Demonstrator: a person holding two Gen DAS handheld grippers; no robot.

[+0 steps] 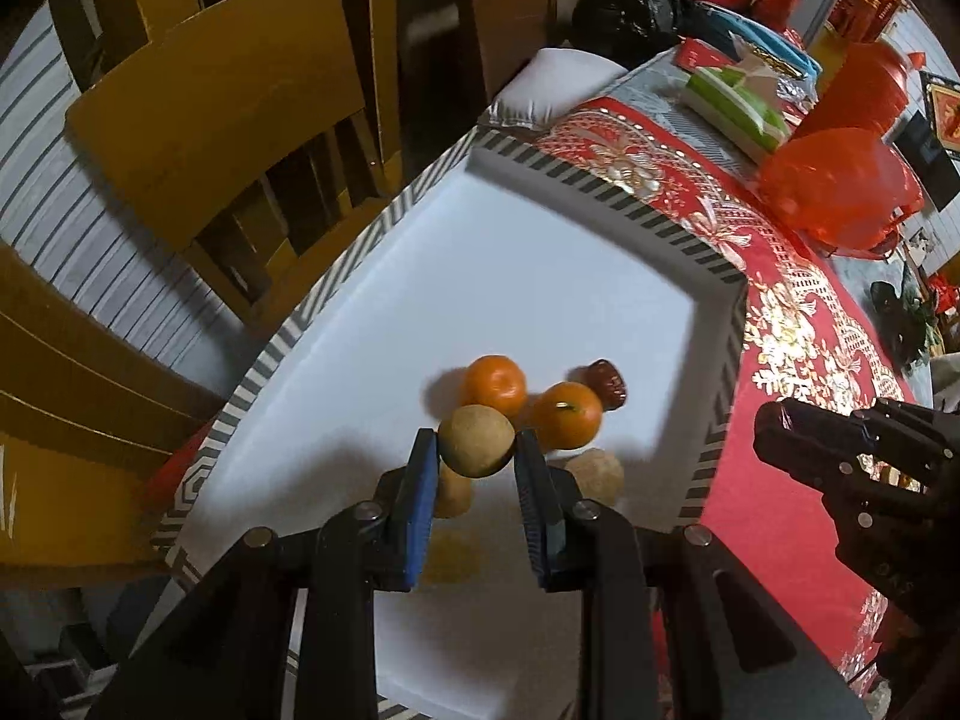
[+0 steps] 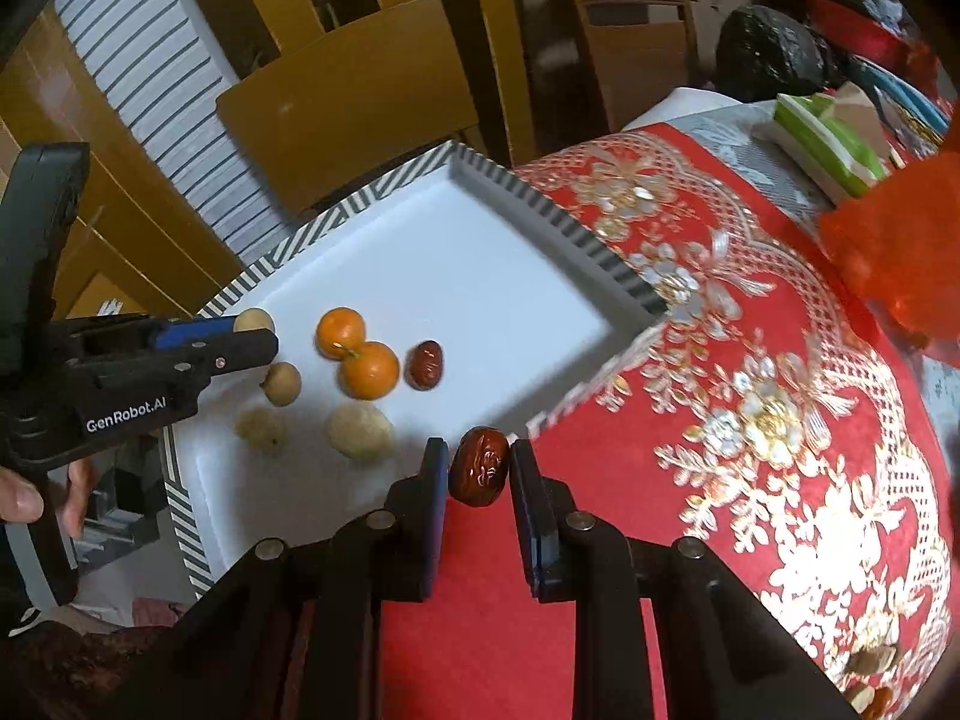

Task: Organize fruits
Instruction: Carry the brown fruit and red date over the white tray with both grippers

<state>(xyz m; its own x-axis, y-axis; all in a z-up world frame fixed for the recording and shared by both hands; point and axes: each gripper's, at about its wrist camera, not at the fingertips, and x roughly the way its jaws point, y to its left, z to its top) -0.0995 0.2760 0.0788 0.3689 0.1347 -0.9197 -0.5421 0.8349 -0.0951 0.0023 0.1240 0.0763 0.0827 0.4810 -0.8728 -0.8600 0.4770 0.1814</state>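
Note:
My left gripper [image 1: 477, 441] is shut on a tan longan [image 1: 476, 440] and holds it above the white tray [image 1: 540, 264]. It also shows in the right wrist view [image 2: 255, 330]. My right gripper [image 2: 479, 465] is shut on a red date [image 2: 479, 473] over the tray's near corner; it shows in the left wrist view [image 1: 780, 420]. On the tray lie two oranges [image 2: 341, 331] [image 2: 369, 369], another red date [image 2: 426, 365] and more tan longans [image 2: 282, 383] [image 2: 359, 431].
The tray has a striped rim [image 2: 570, 216] and sits on a red and gold tablecloth [image 2: 750, 390]. Wooden chairs [image 1: 228, 102] stand beyond the table edge. A red plastic bag [image 1: 840, 186], a green and white box [image 1: 738, 102] and other clutter lie at the far right.

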